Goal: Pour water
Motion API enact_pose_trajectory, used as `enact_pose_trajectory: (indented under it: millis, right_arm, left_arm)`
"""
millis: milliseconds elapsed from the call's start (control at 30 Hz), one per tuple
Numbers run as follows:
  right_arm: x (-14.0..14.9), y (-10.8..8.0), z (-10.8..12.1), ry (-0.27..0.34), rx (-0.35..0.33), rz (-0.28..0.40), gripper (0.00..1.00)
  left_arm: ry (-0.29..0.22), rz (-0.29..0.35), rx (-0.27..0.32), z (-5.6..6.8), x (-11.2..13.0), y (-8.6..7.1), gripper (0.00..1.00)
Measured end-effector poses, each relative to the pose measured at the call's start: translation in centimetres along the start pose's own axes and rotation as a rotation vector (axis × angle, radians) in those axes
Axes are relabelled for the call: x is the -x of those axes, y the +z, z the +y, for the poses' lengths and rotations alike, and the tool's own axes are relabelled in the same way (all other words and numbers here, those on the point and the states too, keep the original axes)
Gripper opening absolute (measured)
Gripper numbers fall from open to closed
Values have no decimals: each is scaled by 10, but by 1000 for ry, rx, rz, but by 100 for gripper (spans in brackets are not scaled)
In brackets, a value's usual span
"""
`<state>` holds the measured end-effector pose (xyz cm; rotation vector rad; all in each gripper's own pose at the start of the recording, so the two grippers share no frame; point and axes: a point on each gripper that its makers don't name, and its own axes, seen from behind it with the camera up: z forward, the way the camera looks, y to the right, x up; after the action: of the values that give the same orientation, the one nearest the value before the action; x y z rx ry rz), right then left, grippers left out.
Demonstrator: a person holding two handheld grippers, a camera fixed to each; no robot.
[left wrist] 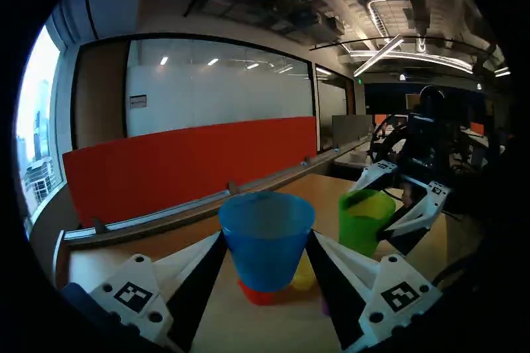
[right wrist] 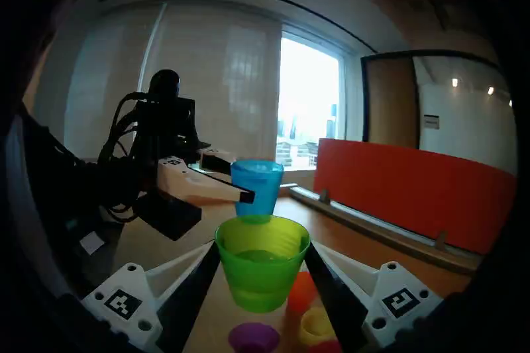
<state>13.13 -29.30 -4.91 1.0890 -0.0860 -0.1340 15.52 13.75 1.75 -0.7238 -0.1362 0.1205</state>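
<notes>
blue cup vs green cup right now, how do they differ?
Colour: the blue cup is blue, the green cup lime green.
Holder: the blue cup sits between the fingers of the left gripper, the green cup between those of the right gripper.
Contents: the green cup shows water in its lower part; no level can be made out in the blue cup.
Shared: both are upright, tapered and translucent.

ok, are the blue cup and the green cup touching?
Apart. The left gripper view shows a strip of bare table between the blue cup and the green cup.
</notes>
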Motion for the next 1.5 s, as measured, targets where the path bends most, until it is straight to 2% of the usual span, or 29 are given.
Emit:
enact_pose_trajectory:
  millis: [267, 567, 967, 1267, 1500]
  right_arm:
    - [20, -14, 7, -7, 4, -67, 90]
    - [37, -29, 10, 4, 0, -117, 90]
    - [70, -48, 17, 10, 4, -214, 90]
    - [91, -61, 21, 35, 5, -250, 91]
    - [103, -67, 22, 48, 1, -267, 90]
  left_arm:
    - [27, -72, 14, 2, 29, 3, 83]
    - [35, -141, 27, 5, 57, 13, 83]
    - [118, -238, 50, 16, 99, 27, 83]
    - [120, -300, 86, 24, 128, 34, 83]
    - [140, -354, 113, 30, 150, 37, 83]
